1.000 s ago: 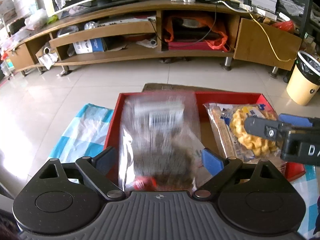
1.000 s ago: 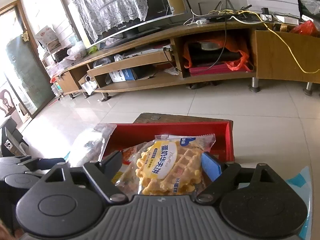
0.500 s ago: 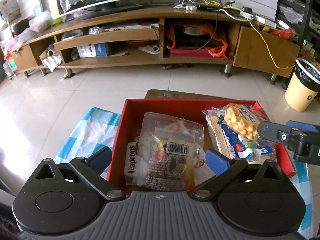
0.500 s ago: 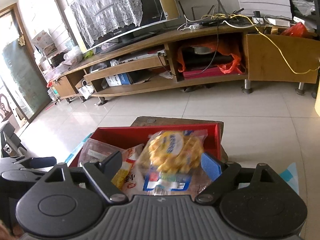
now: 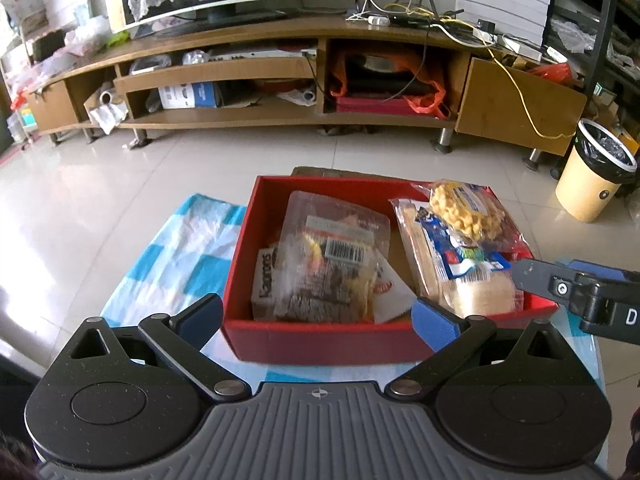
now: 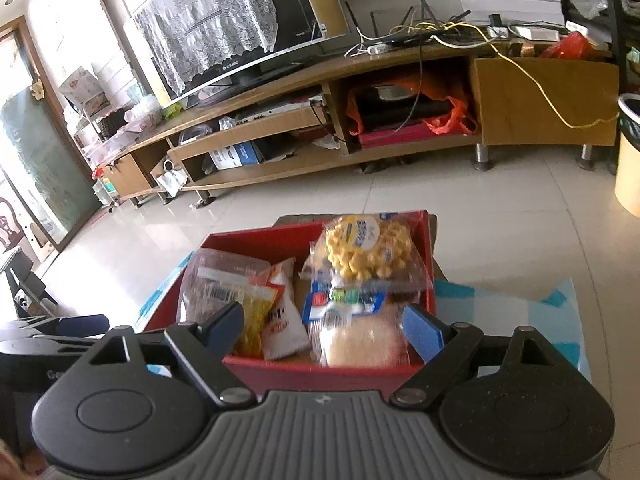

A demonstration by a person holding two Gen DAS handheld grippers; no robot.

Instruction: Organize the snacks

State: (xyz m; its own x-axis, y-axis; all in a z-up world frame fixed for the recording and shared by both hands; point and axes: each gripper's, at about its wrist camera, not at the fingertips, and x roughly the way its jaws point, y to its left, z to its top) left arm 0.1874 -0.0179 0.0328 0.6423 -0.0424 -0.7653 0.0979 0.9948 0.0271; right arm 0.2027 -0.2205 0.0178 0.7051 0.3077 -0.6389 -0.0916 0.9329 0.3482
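The snacks lie in a red box (image 5: 320,344) that stands on a blue-and-white checked cloth (image 5: 176,256) on the tiled floor. In the box's left half a clear bag (image 5: 332,256) with a barcode label lies on top, over a "Kaprons" pack (image 5: 265,276) and a white sachet (image 5: 390,294). In the right half a waffle pack (image 5: 464,210) leans against the far right corner, resting on a bread pack (image 5: 452,276) with a blue label.

The left gripper (image 5: 316,312) hangs above the box's near wall. Its jaws have just been opening and now stand wide apart, released, with nothing between the blue pads; the clear bag lies free in the box beyond them. The right gripper (image 6: 324,326) also stands open near the same wall, its pads apart from the bread pack (image 6: 360,340) and the waffle pack (image 6: 368,252), gripping nothing.

Beyond the box a long wooden TV stand (image 5: 280,68) runs along the wall, and a yellow bin (image 5: 596,176) stands on the right.
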